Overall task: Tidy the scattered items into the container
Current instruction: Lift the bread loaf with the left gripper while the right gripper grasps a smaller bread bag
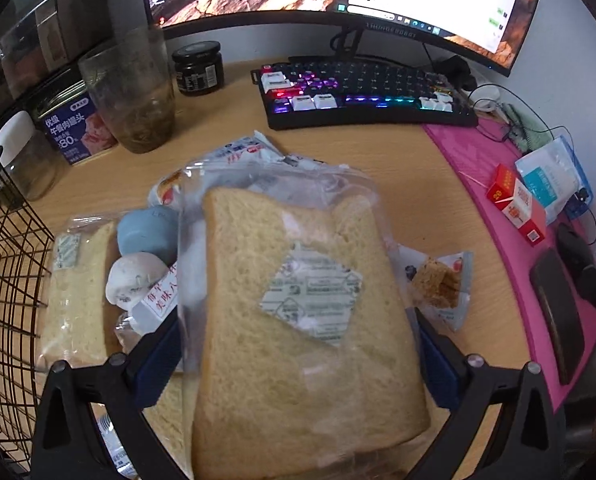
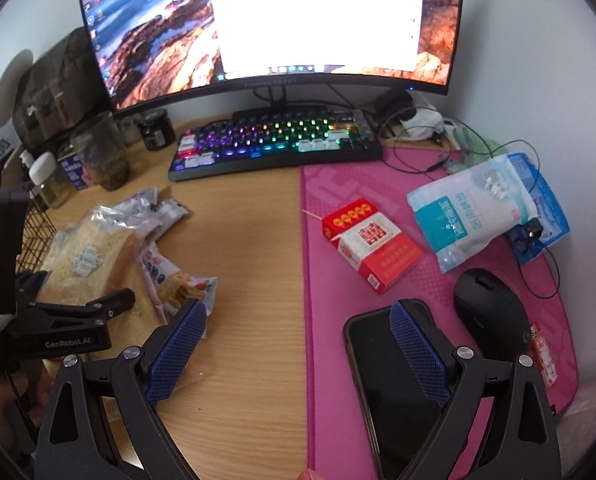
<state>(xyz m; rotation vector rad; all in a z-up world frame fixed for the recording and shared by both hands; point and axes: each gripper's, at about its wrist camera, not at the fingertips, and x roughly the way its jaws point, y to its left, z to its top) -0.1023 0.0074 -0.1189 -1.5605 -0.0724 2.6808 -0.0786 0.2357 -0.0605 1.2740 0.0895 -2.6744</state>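
- The bagged bread slice [image 1: 298, 300] fills the left wrist view, held between the blue pads of the left claw [image 1: 298, 364], which is closed on its two side edges through the clear wrapper.
- Its long axis runs straight away from the claw, roughly along the fingers; the crust end points toward the keyboard [image 1: 362, 92], and the broad face with the small sachet [image 1: 312, 296] looks up at the camera.
- It appears lifted slightly above the pile on the worktop [image 1: 398, 160], though whether its far end rests on the packets below I cannot tell.
- Beneath and to the left lie a second bagged slice [image 1: 78, 292], a blue-grey round item [image 1: 148, 228], a white round item [image 1: 132, 280] and crumpled wrappers; a cracker packet [image 1: 438, 284] lies just to the right.
- The wire basket [image 1: 10, 280] stands at the far left, near the pile; this is presumably the container.
- To do this step well, I judge: keep the grip light so the soft bread is not crushed, swing it left over the basket rim, tip the far end down so the slice slides in lengthwise, and only then let go; the loose wrapper could snag on the wire.
- The right claw [image 2: 298, 352] hangs wide apart and empty over the worktop edge of the pink mat [image 2: 438, 240], with a phone [image 2: 398, 392] under its right finger.
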